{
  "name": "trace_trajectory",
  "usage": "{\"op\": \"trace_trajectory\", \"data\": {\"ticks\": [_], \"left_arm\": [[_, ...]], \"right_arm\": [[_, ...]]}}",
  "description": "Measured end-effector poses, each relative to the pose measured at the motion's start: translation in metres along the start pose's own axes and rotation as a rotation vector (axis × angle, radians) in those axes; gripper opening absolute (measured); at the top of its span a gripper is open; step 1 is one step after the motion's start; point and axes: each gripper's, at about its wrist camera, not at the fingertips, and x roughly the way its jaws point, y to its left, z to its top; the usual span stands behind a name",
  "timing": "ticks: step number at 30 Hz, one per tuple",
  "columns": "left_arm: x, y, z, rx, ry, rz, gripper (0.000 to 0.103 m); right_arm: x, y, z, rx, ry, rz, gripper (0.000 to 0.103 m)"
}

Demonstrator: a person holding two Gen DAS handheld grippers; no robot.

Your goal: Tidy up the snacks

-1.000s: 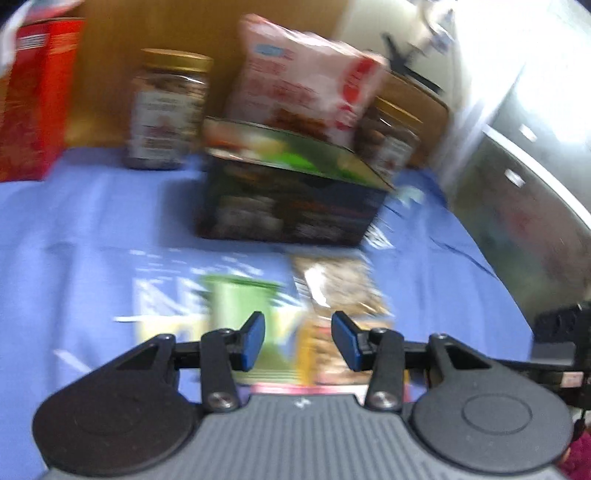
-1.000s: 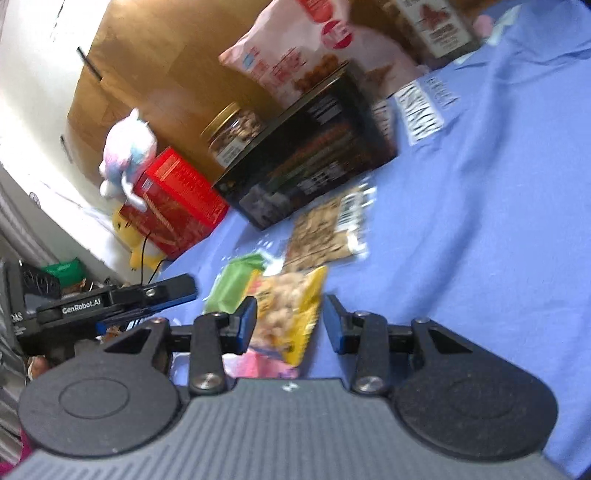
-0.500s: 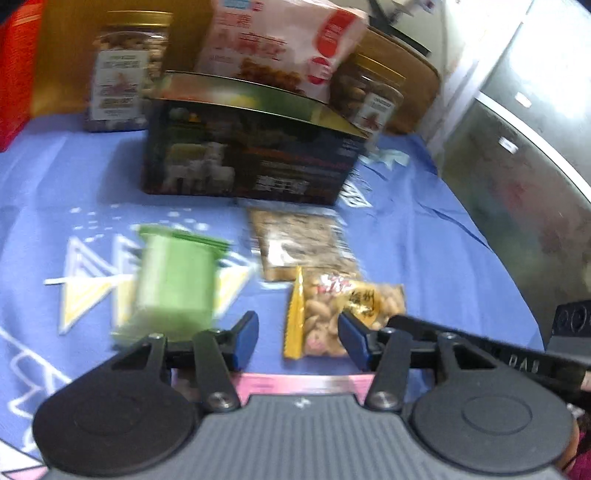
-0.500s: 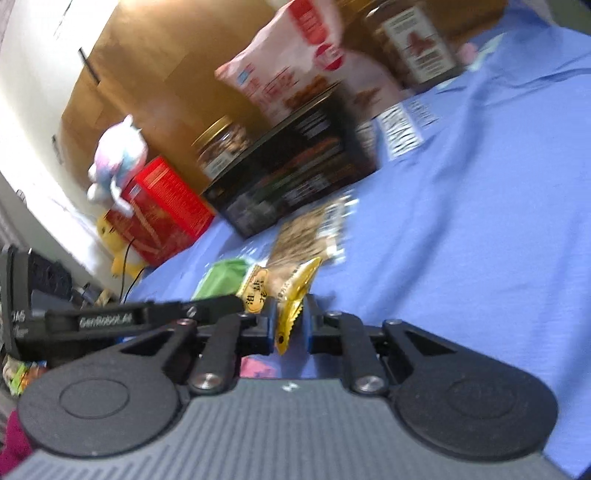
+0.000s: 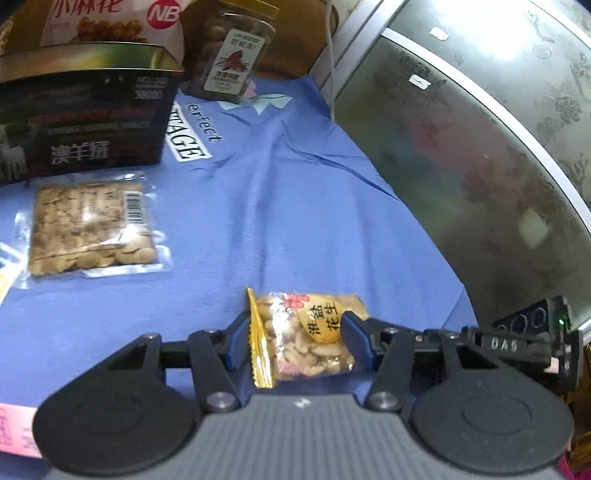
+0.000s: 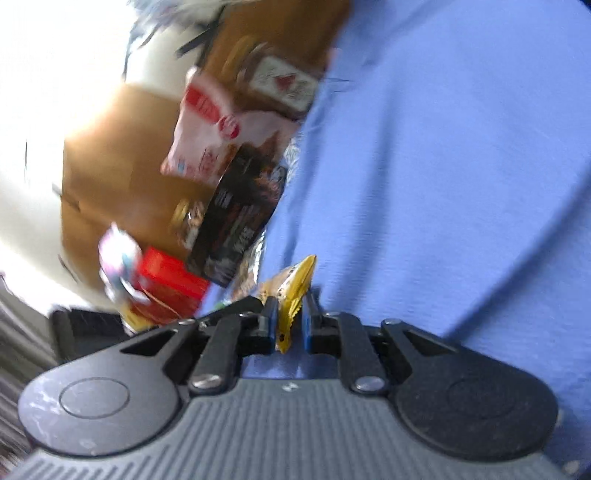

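A yellow-edged peanut packet [image 5: 306,336] lies between the open fingers of my left gripper [image 5: 295,343], just above the blue cloth. My right gripper [image 6: 290,325] is shut on the same packet's [image 6: 291,295] yellow edge, and its black body [image 5: 517,343] shows at the right of the left wrist view. A clear packet of flat nuts [image 5: 88,229] lies on the cloth to the left. The dark snack box [image 5: 81,122] stands behind it.
A pink snack bag [image 5: 107,22] and a jar of nuts [image 5: 229,59] stand behind the box. A grey patterned panel [image 5: 480,147] borders the cloth on the right. In the blurred right wrist view a red box [image 6: 166,288] and a second jar [image 6: 188,218] stand far left.
My right gripper closed on the peanut packet and tilted with it. My left gripper moved right and forward, so the packet now sits between its fingers; the green packet left its view.
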Motion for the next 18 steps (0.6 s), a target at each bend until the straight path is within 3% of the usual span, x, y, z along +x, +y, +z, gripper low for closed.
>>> {"op": "trace_trajectory", "data": {"ticks": [2,8,13,18], "left_arm": [[-0.002,0.003,-0.001,-0.036,0.003,-0.012,0.032],[-0.042,0.004,0.014,-0.001,-0.102,0.047,0.031],[-0.079,0.025,0.046,-0.006,-0.215,0.099,0.032],[-0.101,0.057,0.088,-0.023,-0.309,0.204,0.032]], "right_arm": [[-0.002,-0.004,0.003,0.037,-0.003,0.017,0.015],[0.016,0.018,0.015,-0.034,0.032,0.059,0.015],[0.052,0.074,0.036,-0.245,0.040,0.082,0.015],[0.113,0.123,0.053,-0.436,0.052,0.081,0.015]]}}
